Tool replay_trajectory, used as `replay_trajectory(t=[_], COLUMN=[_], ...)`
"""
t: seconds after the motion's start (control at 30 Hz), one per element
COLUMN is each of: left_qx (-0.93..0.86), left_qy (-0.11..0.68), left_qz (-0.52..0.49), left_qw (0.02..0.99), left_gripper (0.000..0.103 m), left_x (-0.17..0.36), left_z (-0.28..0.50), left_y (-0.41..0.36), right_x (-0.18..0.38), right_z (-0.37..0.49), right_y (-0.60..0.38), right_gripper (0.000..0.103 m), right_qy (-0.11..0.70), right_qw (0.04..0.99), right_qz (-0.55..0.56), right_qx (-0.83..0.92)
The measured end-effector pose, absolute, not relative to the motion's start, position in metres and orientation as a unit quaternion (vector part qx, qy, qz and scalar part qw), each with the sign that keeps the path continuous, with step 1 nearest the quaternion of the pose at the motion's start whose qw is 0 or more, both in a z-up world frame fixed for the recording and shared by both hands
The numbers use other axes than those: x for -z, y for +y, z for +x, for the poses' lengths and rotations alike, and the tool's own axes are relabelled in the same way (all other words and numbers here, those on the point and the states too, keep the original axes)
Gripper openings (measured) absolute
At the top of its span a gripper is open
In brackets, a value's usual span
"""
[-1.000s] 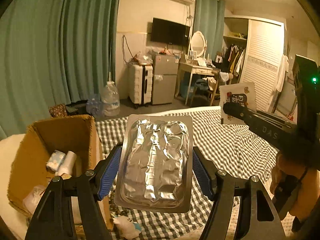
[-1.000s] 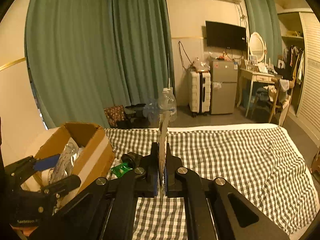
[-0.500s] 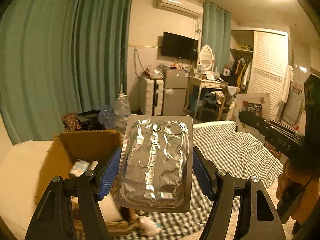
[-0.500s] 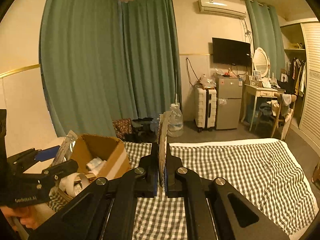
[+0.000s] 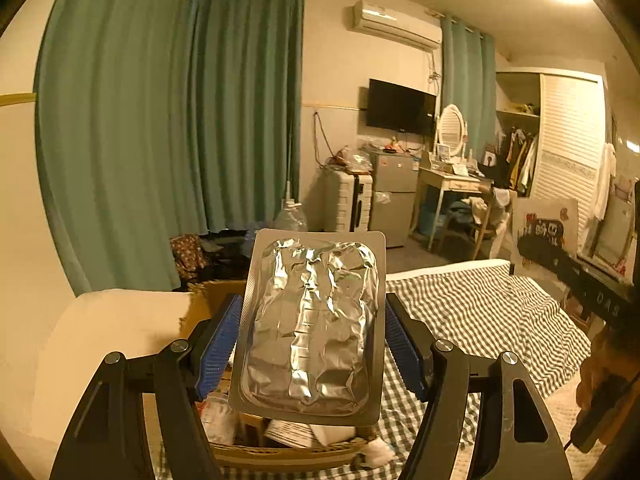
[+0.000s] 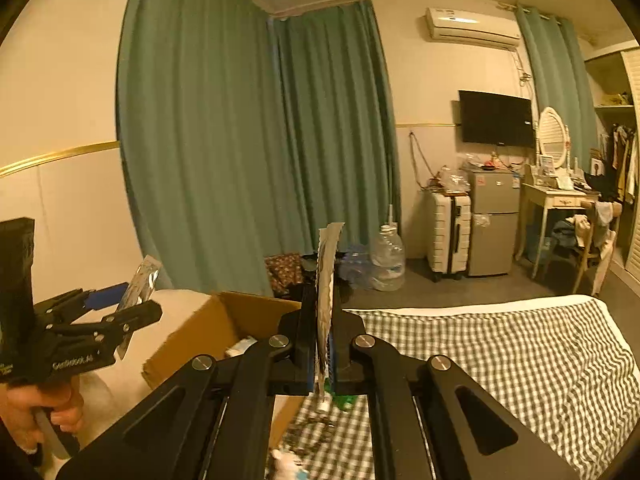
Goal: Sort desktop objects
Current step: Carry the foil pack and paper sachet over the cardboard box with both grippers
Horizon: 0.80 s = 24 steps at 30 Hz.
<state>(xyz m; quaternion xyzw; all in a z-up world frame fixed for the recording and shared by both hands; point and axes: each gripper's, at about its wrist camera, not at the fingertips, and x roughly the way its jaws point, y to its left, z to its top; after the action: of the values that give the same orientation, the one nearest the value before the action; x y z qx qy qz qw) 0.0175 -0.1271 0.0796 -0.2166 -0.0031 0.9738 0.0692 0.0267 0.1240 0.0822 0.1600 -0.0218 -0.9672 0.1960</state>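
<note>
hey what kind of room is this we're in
Most likely a lived-in bedroom or studio flat: a bed with a checked cover, a dressing table with an oval mirror, and an open wardrobe of hanging clothes.

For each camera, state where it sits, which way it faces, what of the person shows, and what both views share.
Left wrist: on the left gripper, looking along its fingers over the foil pack it clamps, toward box, curtains, TV; right gripper and hand at right edge.
Right wrist: on the right gripper, shut on a thin card seen edge-on, facing the same wall; left gripper and hand at left.
Shared: box, checked cloth, TV, fridge, suitcase.
</note>
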Motion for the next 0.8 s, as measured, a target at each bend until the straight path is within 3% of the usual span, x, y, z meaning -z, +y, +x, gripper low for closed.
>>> replay_trajectory(t=[0.3,0.8], left_qx=[-0.976,-0.962], left_qy=[-0.006,-0.024], left_qz=[-0.212,-0.269], left_qw=[0.046,0.026], left_gripper=[0.071,0.071], left_x=[-0.078,-0.029], left_z=[0.012,-0.035], left_y=[-0.164,-0.195], right_x=[-0.071,-0.028], right_z=[0.023,-0.012], right_y=[0.074,0.009], right_gripper=[0.004,0.004], right_qy=[-0.003,0.025], right_qw=[0.223,0.258], right_qz=[0.179,0.231], right_qx=[0.958,0.938])
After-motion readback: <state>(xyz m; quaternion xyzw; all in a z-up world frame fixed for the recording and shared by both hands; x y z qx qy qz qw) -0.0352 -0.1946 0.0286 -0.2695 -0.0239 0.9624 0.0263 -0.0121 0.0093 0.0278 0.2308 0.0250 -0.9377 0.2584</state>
